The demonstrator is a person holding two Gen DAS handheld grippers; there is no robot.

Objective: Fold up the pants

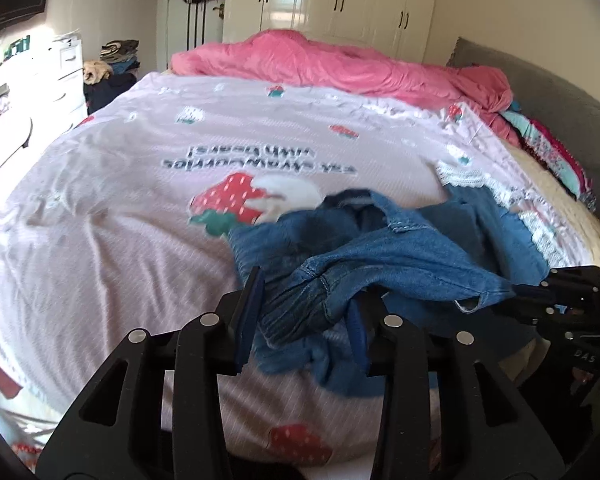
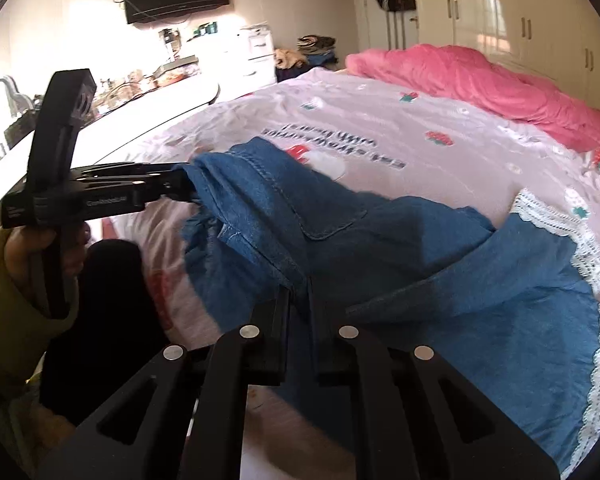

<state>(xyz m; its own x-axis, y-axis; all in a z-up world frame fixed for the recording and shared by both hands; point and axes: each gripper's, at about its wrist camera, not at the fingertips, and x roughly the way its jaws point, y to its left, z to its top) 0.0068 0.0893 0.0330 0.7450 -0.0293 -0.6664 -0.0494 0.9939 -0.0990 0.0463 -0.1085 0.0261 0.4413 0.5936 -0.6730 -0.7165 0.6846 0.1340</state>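
Pants (image 2: 380, 248): one pair, blue denim, bunched in a loose heap on the near part of the bed (image 1: 120, 208), over the strawberry-print cover, partly lifted between your two grippers.

Handling: soft and floppy, with no stiffness of its own; any part you do not hold will sag and drag. Denim looks fairly heavy for cloth, so expect it to pull down on a thin pinch. Not fragile. Seams, hems and the waistband are thicker and should slip less than a single flat layer.

Current hold: your left gripper (image 1: 304, 320) is part-way open, its jaws closed on a thick gathered fold of denim. Your right gripper (image 2: 300, 312) is pinched nearly shut on a thin edge.

Where to take hold: at the waistband corners or along a stitched seam. First spread the heap flat on the bed, since which end is waist and which is leg cannot be told for certain.
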